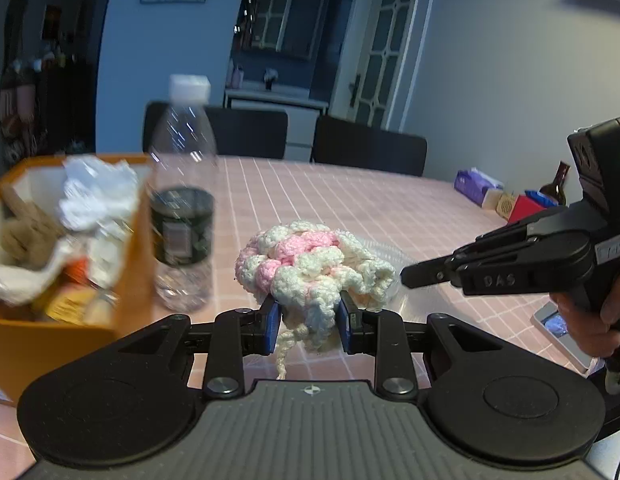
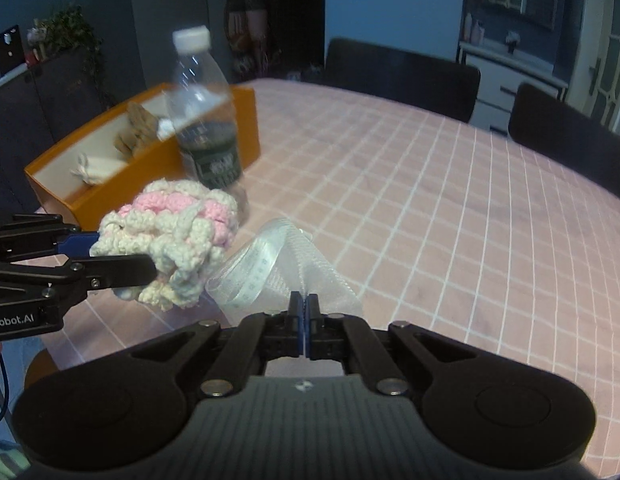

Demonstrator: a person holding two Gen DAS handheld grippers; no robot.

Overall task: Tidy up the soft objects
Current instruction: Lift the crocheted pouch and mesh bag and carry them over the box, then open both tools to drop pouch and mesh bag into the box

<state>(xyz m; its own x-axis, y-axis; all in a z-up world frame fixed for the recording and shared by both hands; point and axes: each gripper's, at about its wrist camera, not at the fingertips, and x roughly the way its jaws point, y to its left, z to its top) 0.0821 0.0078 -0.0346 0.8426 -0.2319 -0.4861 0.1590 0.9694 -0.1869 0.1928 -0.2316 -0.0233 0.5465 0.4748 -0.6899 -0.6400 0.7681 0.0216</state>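
Note:
A pink and white crocheted piece (image 1: 310,260) hangs above the pink checked tablecloth (image 1: 350,200), with my left gripper (image 1: 310,316) shut on its lower strands between the blue pads. In the right wrist view the same crocheted piece (image 2: 170,236) sits in the left gripper (image 2: 122,256) at the left. My right gripper (image 2: 304,304) is shut on a sheer white ribbon (image 2: 278,264), which rises in a loop just past its fingertips. From the left wrist view the right gripper (image 1: 406,276) points at the crocheted piece from the right, held by a hand.
An orange box (image 1: 134,248) with crumpled cloth and paper stands at the left, and a clear water bottle (image 1: 184,220) is upright beside it. Two dark chairs (image 1: 370,148) line the far table edge. A tissue pack (image 1: 474,186), a brown bottle (image 1: 558,184) and small boxes sit at the right.

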